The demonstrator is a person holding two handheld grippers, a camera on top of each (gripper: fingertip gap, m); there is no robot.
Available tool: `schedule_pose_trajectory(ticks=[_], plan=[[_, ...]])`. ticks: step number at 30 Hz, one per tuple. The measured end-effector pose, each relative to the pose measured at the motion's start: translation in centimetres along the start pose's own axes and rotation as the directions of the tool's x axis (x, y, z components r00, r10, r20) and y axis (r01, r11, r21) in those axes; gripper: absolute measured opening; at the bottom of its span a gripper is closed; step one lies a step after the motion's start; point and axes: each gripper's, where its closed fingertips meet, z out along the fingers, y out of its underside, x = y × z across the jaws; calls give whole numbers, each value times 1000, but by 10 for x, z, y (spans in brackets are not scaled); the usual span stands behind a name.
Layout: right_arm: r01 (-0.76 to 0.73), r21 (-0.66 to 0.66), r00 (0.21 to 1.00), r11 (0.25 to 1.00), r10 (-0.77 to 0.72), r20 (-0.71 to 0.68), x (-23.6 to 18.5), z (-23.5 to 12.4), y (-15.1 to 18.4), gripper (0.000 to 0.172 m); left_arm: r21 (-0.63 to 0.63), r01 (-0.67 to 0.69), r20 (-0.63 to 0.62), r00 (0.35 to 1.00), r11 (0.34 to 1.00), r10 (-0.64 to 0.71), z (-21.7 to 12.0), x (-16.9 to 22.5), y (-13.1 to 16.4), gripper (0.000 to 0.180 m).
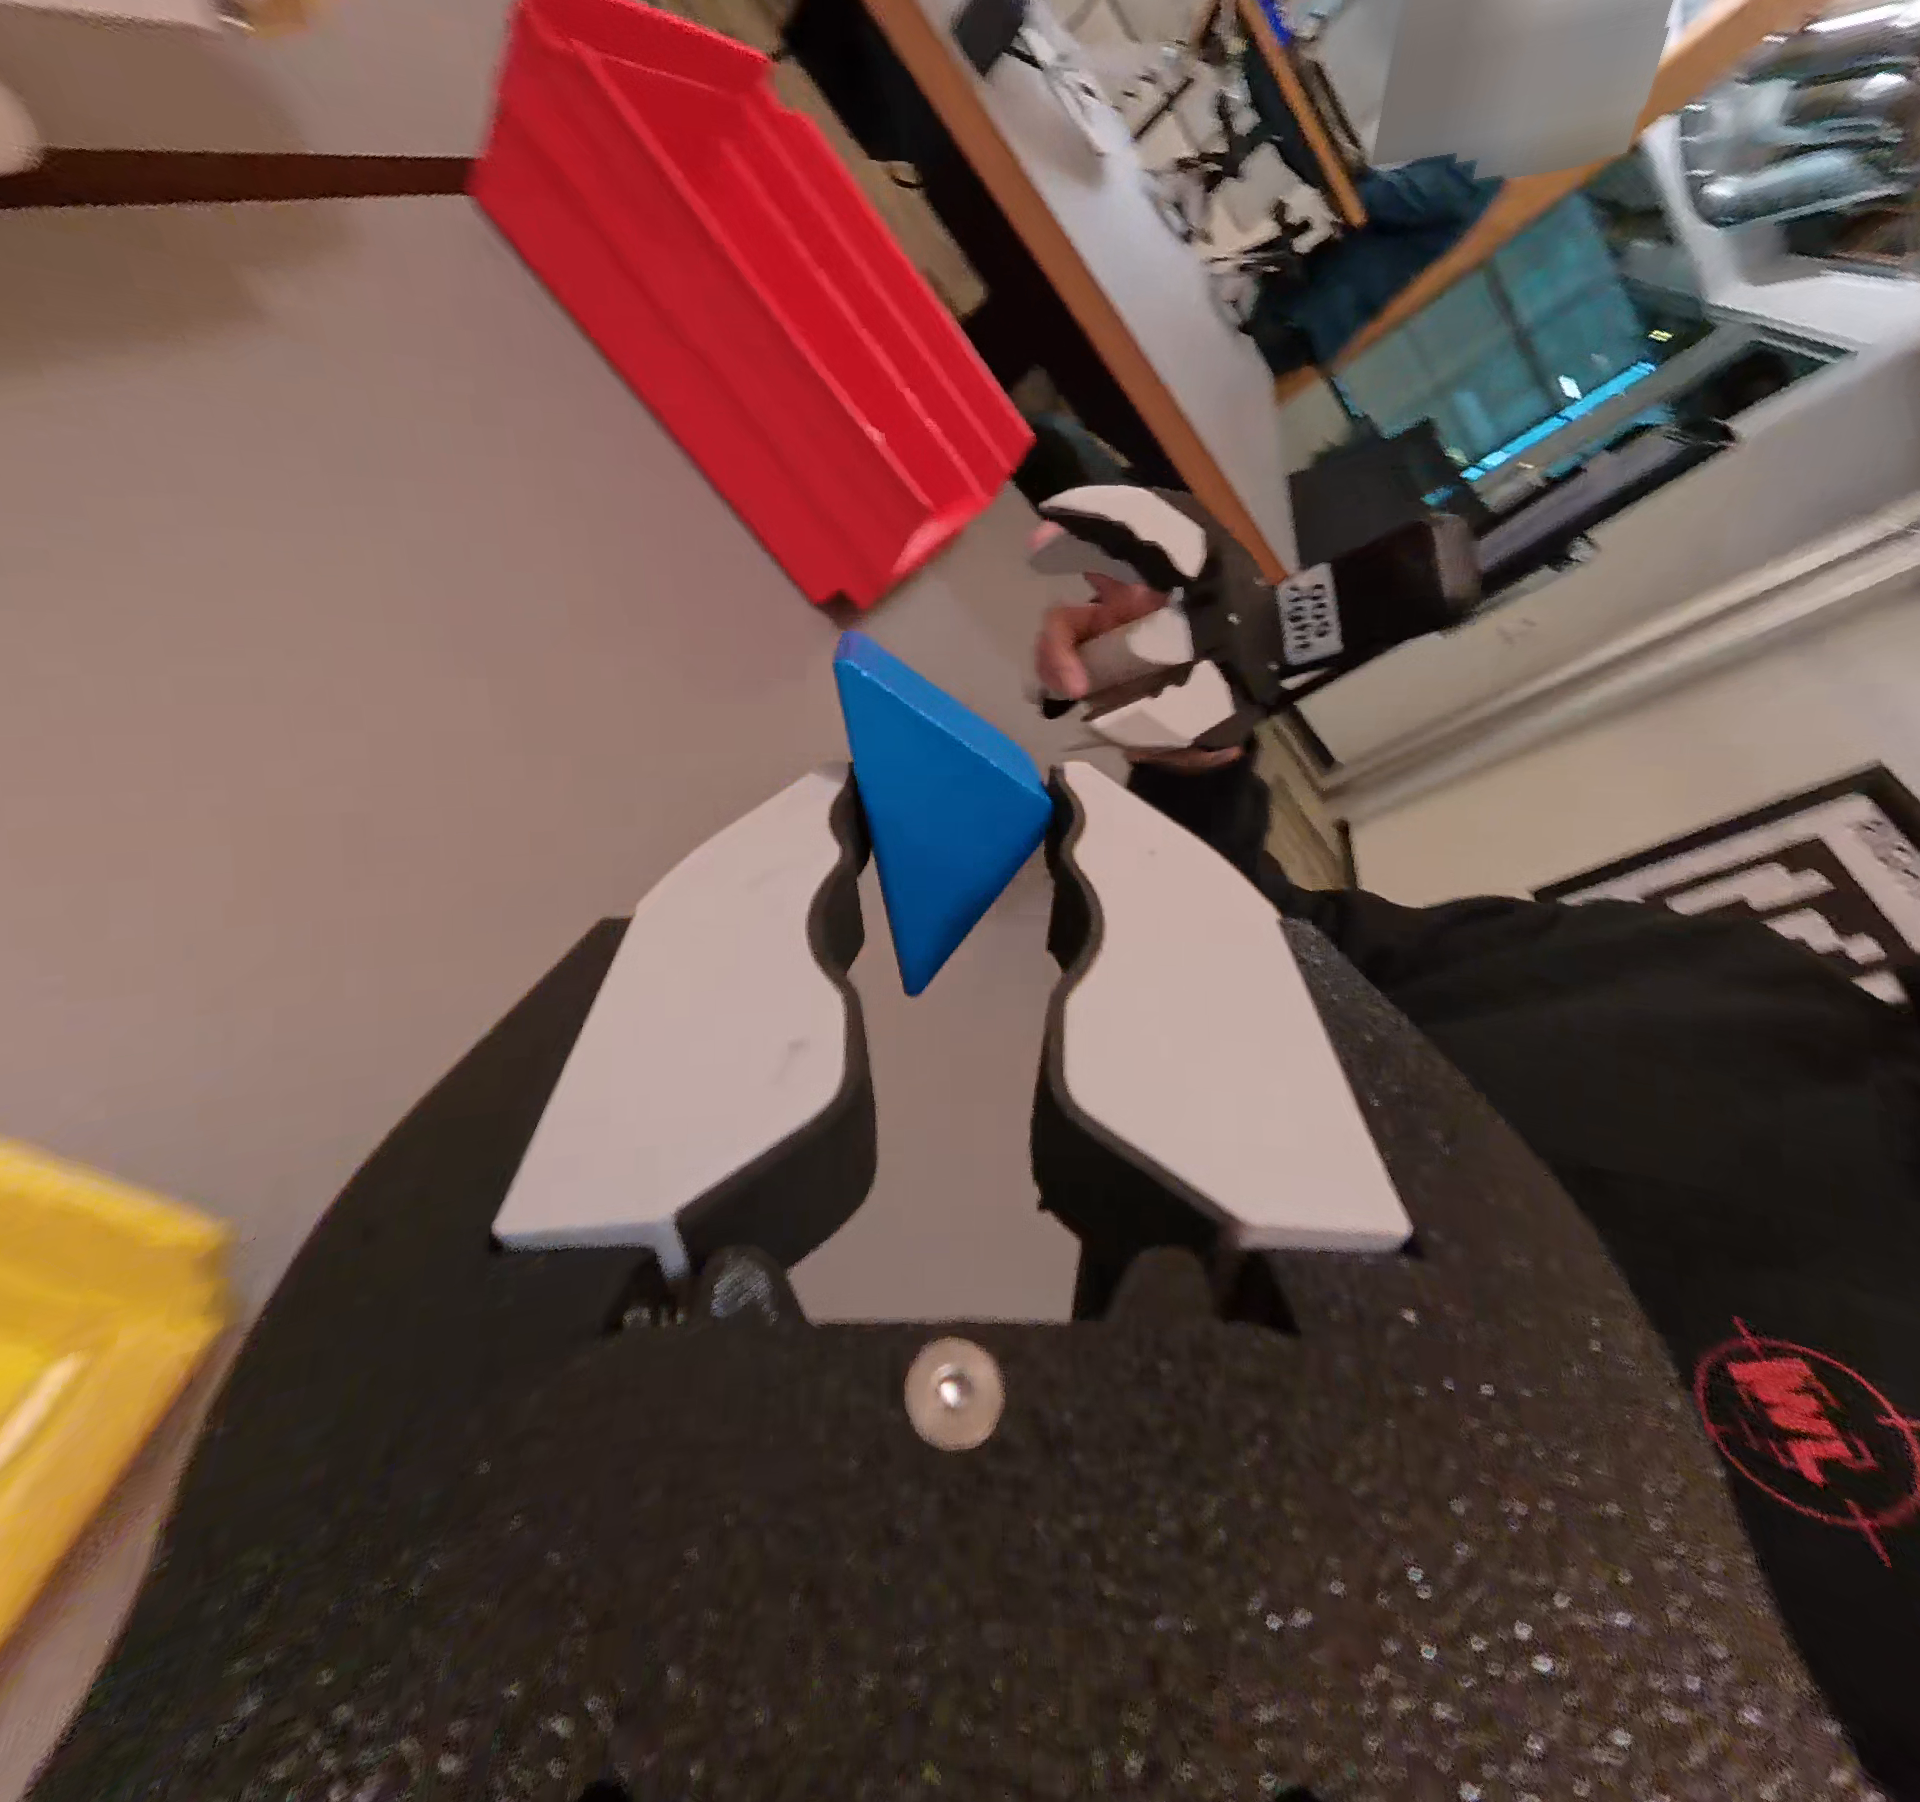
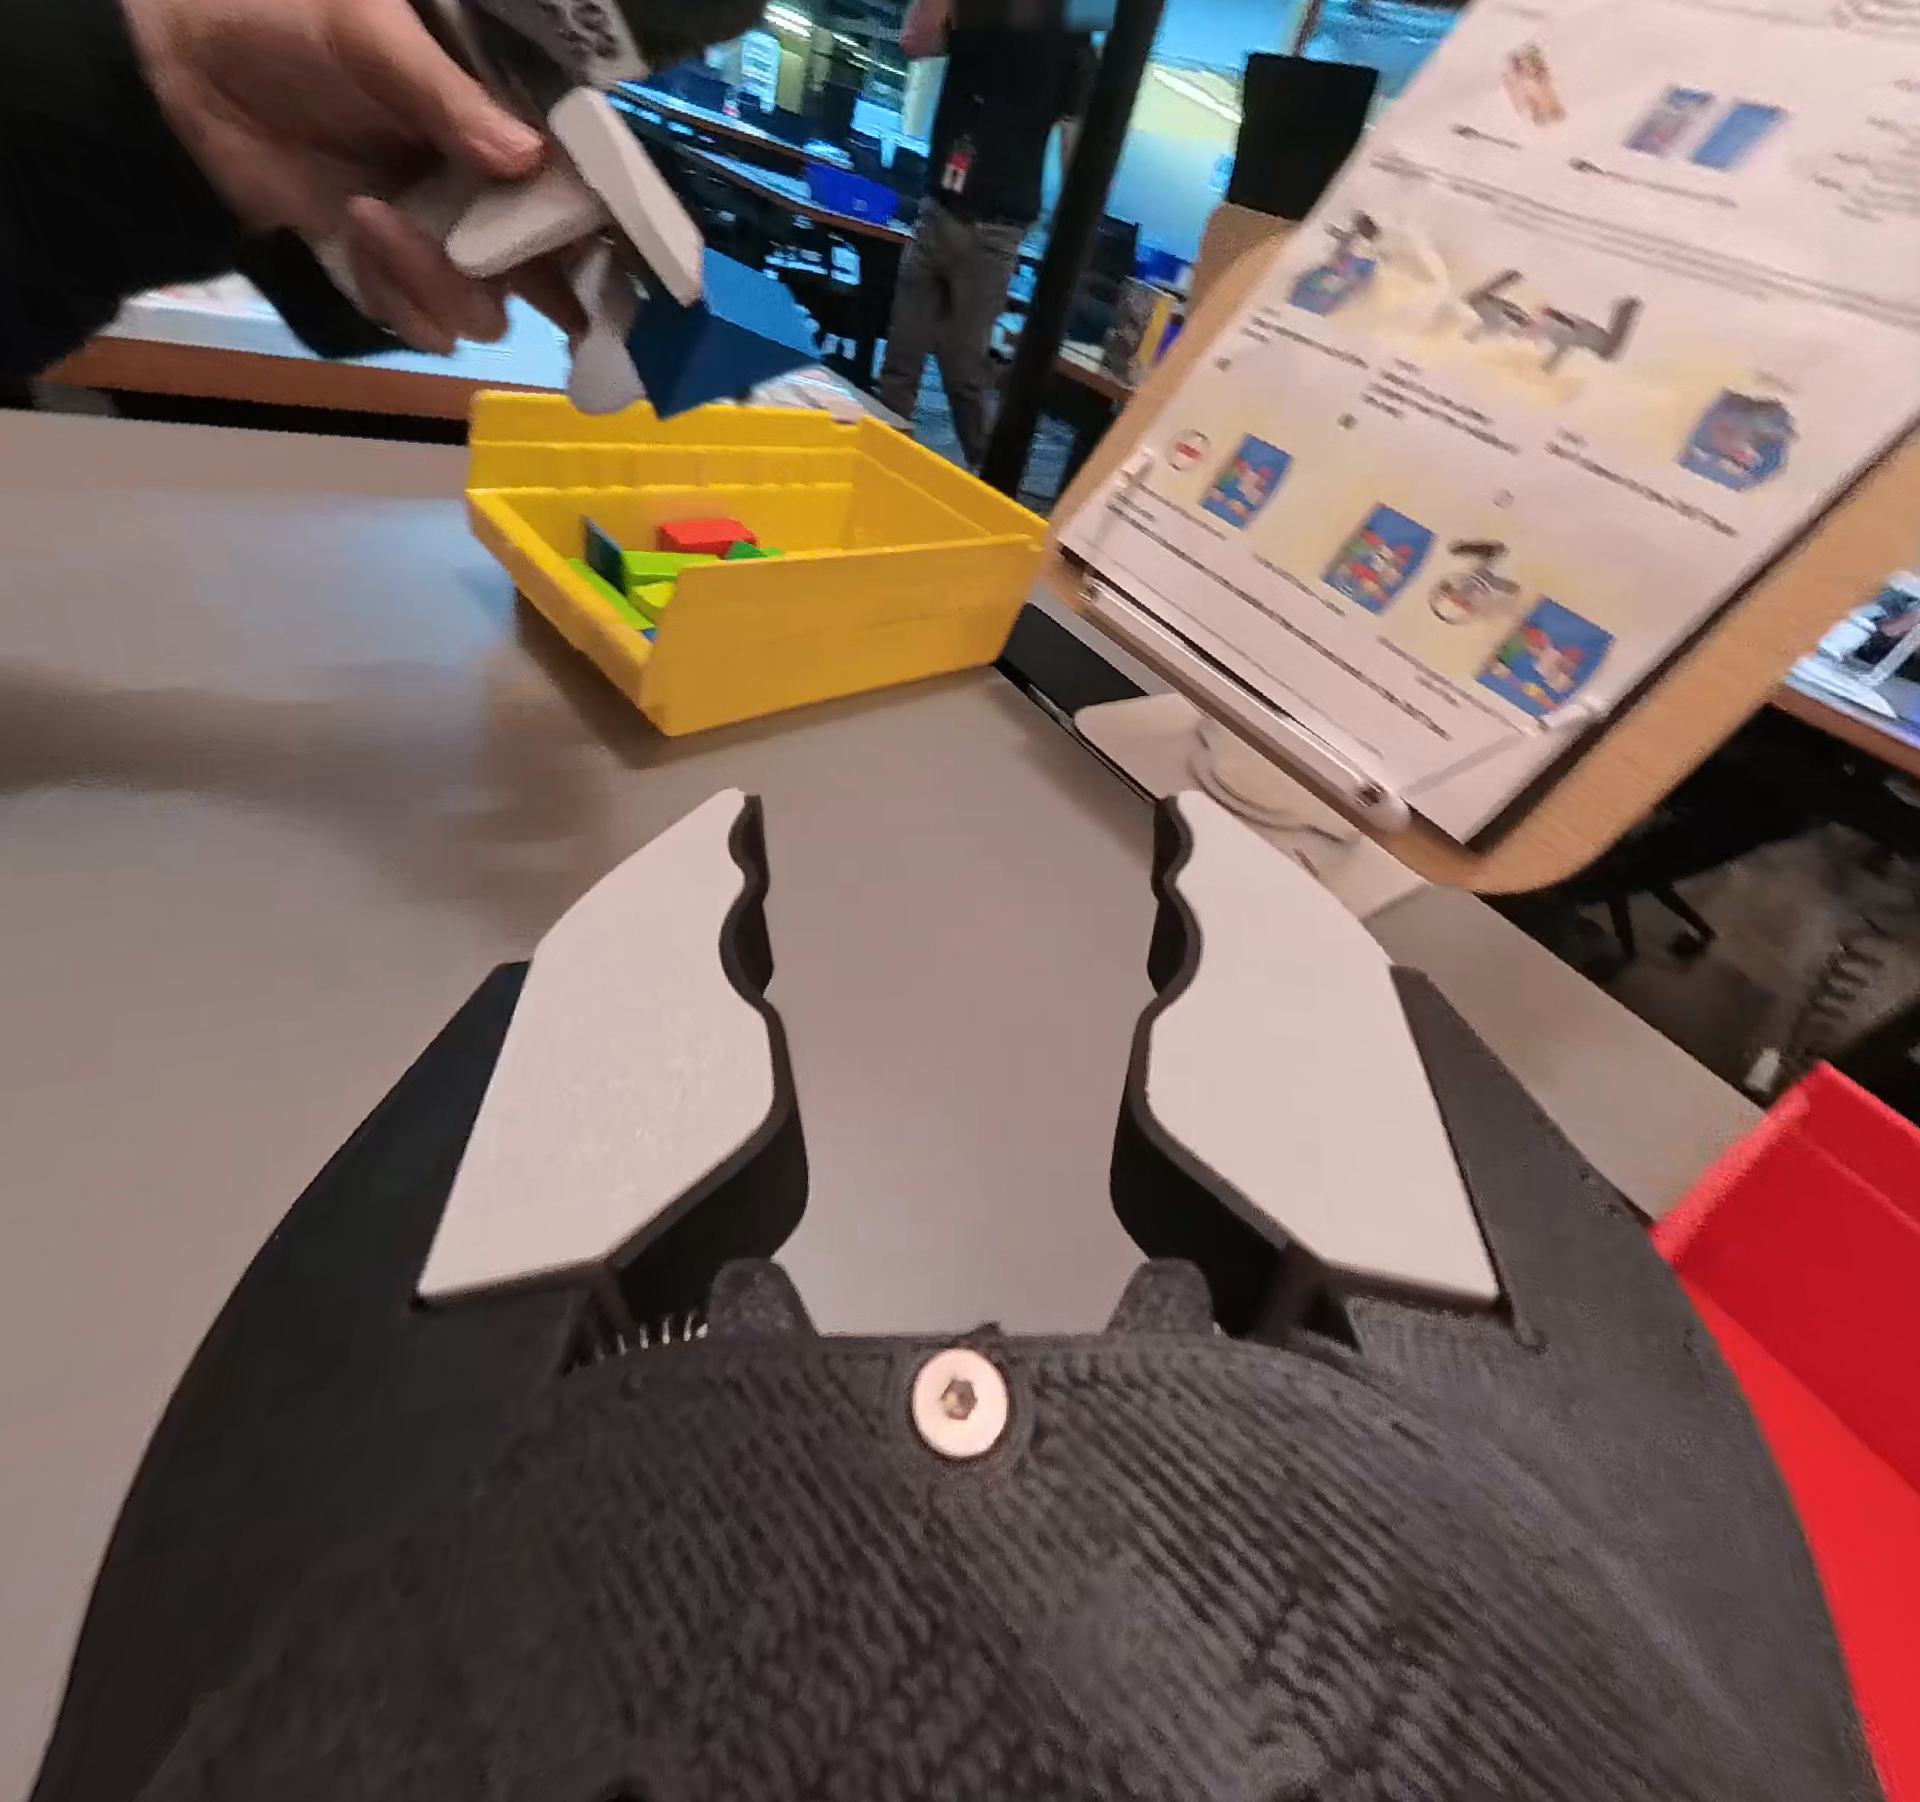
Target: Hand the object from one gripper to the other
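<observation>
My left gripper (image 1: 951, 796) is shut on a blue triangular block (image 1: 930, 807); both pads press its sides near the fingertips, and its tip sticks out past them. The right wrist view shows that gripper (image 2: 634, 339) held in a hand above the yellow bin, with the blue block (image 2: 717, 350) between its fingers. My right gripper (image 2: 956, 817) is open wide and empty above the grey table (image 2: 260, 609). The left wrist view shows the right gripper (image 1: 1132, 630) farther off, beyond the block, its fingers apart.
A yellow bin (image 2: 831, 609) holds several coloured blocks and stands at the back of the table. A red bin (image 1: 727, 287) lies beyond the block; its corner (image 2: 1818, 1337) shows at the right. A stand with an instruction sheet (image 2: 1507, 350) rises at right. A person stands far behind. About 15 cm separates my left fingertips from my right.
</observation>
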Motion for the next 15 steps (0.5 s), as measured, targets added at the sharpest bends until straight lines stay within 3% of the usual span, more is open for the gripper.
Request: schedule_pose_trajectory(ticks=[8, 15], plan=[[105, 137, 983, 985, -124, 139, -58, 13, -36, 84, -78, -6, -279, 960, 997, -16, 65, 64, 31, 32], [193, 186, 969, 963, -217, 117, -72, 12, -49, 82, -106, -11, -377, 926, 994, -30, 102, 97, 47, 32]])
